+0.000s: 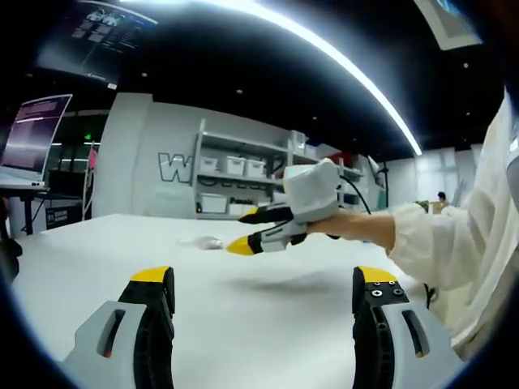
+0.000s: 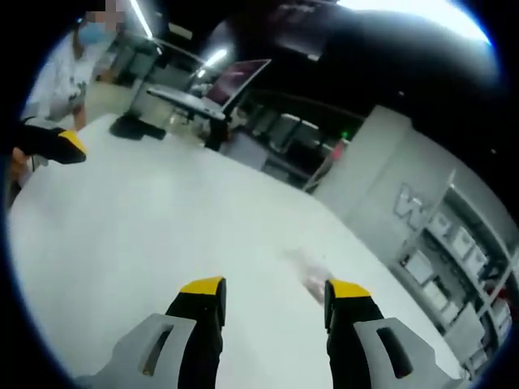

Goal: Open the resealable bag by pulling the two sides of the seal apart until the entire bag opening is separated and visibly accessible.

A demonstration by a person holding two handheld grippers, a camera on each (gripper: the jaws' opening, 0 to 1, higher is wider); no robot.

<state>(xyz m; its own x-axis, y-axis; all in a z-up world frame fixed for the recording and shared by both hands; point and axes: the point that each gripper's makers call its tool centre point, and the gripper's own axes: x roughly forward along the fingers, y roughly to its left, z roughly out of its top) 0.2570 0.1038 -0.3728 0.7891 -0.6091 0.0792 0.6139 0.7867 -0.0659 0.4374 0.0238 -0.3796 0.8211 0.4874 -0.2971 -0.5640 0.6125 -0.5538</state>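
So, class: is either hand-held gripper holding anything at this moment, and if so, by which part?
Nothing is held. The left hand-held gripper and right hand-held gripper are both open above the table; the bag lies untouched.

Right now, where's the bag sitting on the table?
The clear bag lies flat on the white table, just beyond the right gripper tips in the left gripper view. In the right gripper view it lies just ahead of the open jaws, nearer the right one.

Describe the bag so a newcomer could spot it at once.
Start from the big white table. On its surface, past the right gripper, lies the resealable bag: small, flat and see-through. It is the lone loose item on that stretch of tabletop.
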